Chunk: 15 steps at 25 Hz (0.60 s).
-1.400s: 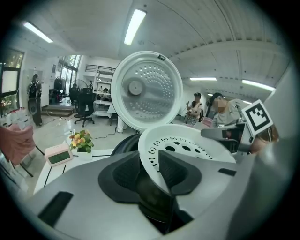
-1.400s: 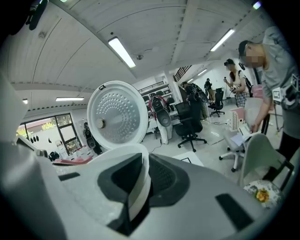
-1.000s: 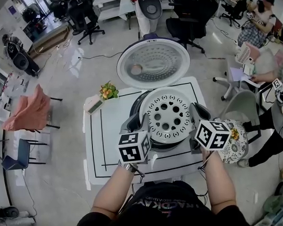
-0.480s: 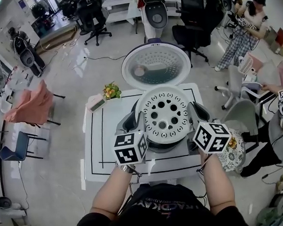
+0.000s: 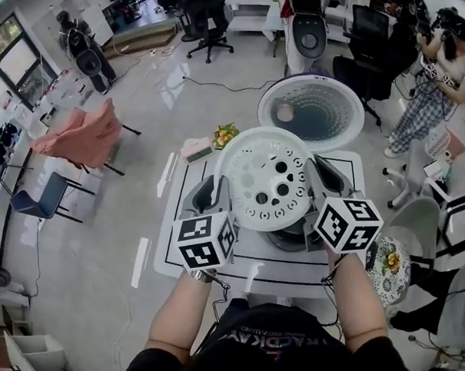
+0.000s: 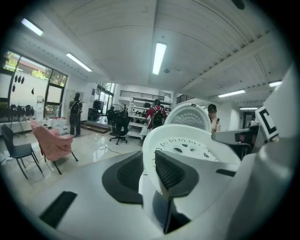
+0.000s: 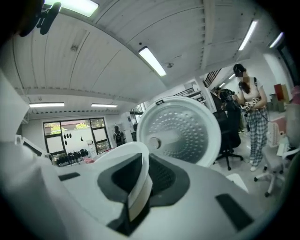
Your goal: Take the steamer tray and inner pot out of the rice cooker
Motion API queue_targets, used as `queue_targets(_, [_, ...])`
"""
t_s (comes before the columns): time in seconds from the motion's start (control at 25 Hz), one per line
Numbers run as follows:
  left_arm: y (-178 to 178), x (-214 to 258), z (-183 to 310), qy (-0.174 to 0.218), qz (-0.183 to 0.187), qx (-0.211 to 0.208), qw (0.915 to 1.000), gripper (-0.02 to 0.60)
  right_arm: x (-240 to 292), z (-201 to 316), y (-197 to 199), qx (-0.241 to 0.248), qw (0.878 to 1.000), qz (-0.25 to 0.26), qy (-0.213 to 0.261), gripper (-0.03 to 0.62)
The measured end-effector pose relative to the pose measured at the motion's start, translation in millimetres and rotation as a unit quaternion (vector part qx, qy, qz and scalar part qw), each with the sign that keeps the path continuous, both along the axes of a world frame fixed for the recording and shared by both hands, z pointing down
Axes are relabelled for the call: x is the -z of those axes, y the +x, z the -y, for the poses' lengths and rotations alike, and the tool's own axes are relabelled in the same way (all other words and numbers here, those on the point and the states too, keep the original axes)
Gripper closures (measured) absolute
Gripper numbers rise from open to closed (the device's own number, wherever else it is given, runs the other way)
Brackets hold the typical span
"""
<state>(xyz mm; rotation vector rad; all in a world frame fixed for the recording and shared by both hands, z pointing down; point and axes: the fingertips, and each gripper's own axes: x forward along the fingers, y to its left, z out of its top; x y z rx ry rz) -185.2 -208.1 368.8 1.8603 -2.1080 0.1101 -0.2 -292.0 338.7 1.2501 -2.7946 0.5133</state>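
Observation:
The white steamer tray [image 5: 267,178], round with several holes, hangs above the rice cooker [image 5: 295,236], held by its rim from both sides. My left gripper [image 5: 217,195] is shut on the tray's left rim [image 6: 151,149]. On the opposite rim [image 7: 137,174] my right gripper [image 5: 318,182] is shut as well. The cooker's lid [image 5: 311,113] stands open behind, its dimpled inner face plain in the right gripper view [image 7: 180,129]. The tray covers the cooker's opening, so the inner pot is hidden.
The cooker sits on a white table [image 5: 174,249] with black lines. A small flower bunch [image 5: 225,135] and a little box [image 5: 195,150] lie at its far left corner. A patterned stool [image 5: 391,263] stands at the right; chairs, a pink cloth [image 5: 82,133] and people surround the table.
Both grippers have risen with the steamer tray, lifting it out of the cooker. The tray looks larger and nearer to the head camera, and the head view has swung.

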Motion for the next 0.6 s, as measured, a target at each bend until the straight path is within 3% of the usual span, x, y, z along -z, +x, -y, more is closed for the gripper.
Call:
queue_targets(0.28, [-87.1, 1.3, -49.5, 0.003, 0.006, 0.078, 0.9969, 0.5, 9.3, -24.9, -102.0, 0.074, 0.997, 0.002, 0.018, 0.546])
queue_targets(0.6, [-167.8, -9.0, -62.4, -0.001, 0.008, 0.097, 0.9953, 0.5, -11.3, -27.8, -187.6, 0.086, 0.996, -0.011, 0.006, 0.546])
